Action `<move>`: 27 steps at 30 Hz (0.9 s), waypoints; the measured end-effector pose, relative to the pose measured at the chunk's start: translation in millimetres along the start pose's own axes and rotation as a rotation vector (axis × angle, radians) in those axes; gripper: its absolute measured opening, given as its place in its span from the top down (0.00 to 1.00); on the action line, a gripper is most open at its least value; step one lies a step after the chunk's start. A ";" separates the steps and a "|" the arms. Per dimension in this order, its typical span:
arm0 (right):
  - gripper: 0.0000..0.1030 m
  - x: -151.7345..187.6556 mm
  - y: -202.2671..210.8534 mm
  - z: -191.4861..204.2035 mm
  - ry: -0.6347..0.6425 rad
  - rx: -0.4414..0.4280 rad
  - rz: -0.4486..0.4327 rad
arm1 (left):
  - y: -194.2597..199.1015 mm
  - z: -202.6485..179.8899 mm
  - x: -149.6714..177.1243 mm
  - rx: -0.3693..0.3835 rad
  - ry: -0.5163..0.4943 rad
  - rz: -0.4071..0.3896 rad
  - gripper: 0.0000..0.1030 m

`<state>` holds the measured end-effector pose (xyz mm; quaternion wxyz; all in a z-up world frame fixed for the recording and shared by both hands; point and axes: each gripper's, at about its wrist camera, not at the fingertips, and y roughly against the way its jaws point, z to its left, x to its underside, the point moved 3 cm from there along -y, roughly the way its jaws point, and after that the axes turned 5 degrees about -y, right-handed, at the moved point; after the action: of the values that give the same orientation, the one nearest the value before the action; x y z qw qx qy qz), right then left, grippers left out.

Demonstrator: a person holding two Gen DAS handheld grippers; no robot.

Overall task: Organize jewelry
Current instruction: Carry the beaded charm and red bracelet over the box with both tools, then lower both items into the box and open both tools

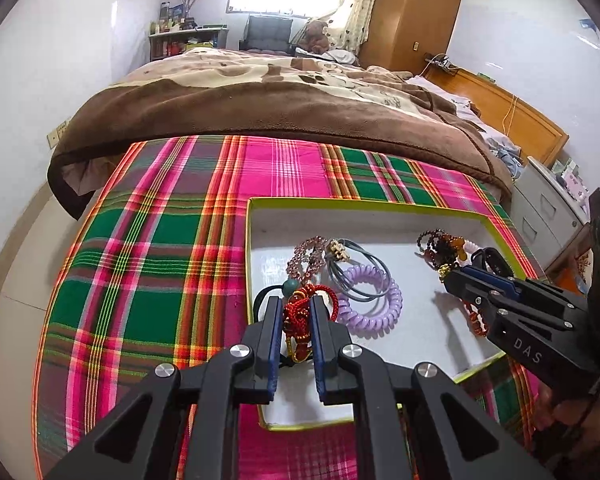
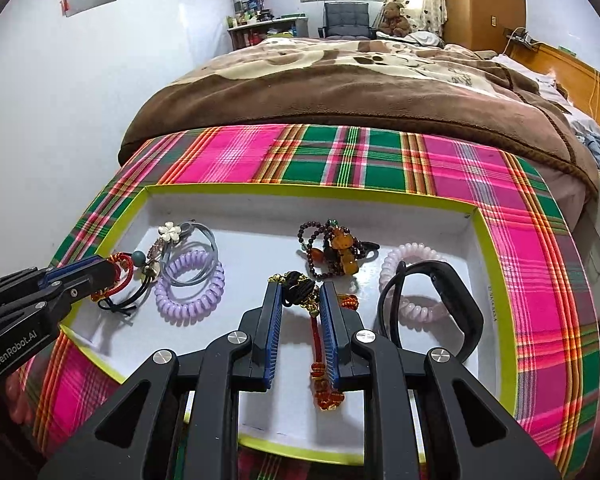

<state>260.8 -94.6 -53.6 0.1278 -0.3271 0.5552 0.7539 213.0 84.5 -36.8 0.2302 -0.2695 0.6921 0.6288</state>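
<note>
Bed (image 1: 260, 92) with brown blanket lies behind a plaid cloth (image 1: 148, 248). On the cloth sits a shallow white tray (image 2: 496, 280) with yellow-green rim, holding all jewelry. Left hand-held gripper (image 1: 296, 312) pinches a red knotted cord charm (image 1: 300, 316) at the tray's left end. Right hand-held gripper (image 2: 300, 300) is closed on a black cord with gold beads (image 2: 300, 290) near the tray's middle. A black wristband (image 2: 456, 304) overlaps a pale pink spiral band (image 2: 408, 256) at right; a purple spiral hair tie (image 2: 192, 284) lies left; amber bead bracelets (image 2: 336, 252) lie centrally.
</note>
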 end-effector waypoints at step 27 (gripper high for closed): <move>0.62 7.2 -2.8 2.7 0.006 0.028 -0.002 | -6.2 -8.2 6.2 0.007 -0.019 0.013 0.82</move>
<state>256.0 -92.3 -59.8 0.1314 -0.3281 0.5660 0.7448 212.6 75.4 -44.6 0.2335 -0.2582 0.6937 0.6306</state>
